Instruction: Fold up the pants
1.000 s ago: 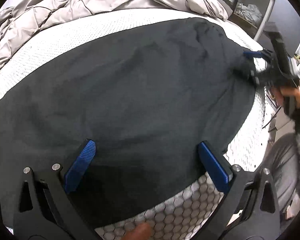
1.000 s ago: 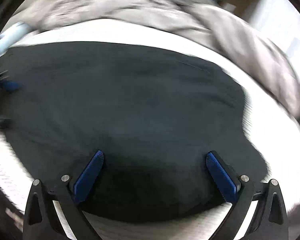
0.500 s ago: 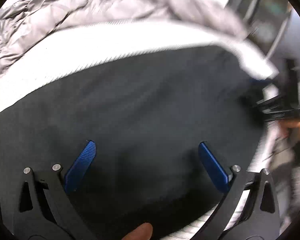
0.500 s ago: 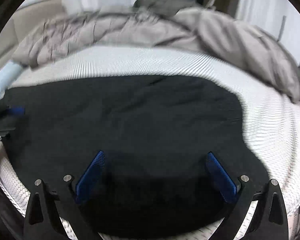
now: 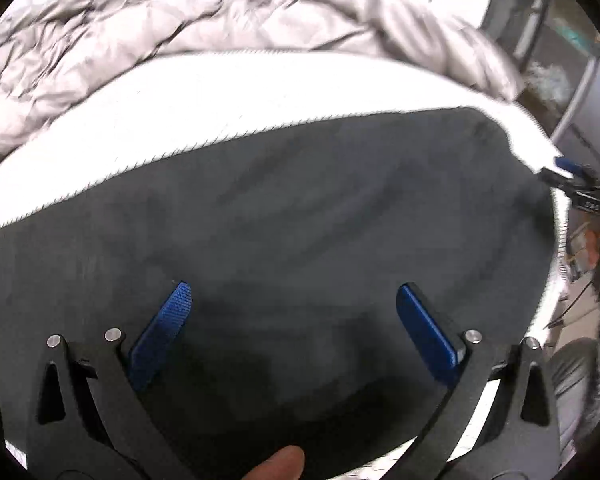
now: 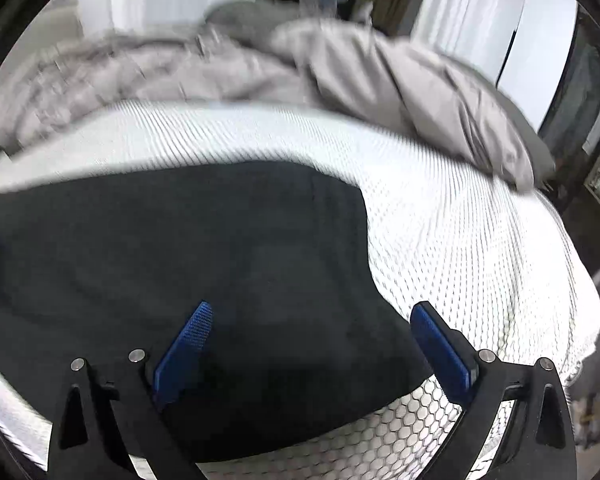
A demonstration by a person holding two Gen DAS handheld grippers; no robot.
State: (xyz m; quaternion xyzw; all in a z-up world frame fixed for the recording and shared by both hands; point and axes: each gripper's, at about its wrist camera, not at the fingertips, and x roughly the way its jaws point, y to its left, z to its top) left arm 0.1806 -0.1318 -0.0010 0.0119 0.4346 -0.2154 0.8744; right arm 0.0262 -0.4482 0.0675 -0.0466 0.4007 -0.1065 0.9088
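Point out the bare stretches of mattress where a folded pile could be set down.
One free band of white honeycomb-textured mattress runs between the dark pants and the rumpled grey duvet. A wider patch lies right of the pants, out to the bed's edge. The near side is crowded: pants cover it, with the open left gripper and open right gripper over them.

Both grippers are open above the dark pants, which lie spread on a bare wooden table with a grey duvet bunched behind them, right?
Not quite: the pants lie on a white mattress with a honeycomb-textured cover, not a wooden table, as the right wrist view shows. The rest holds: the left gripper and right gripper are open over them, and the grey duvet is bunched behind.
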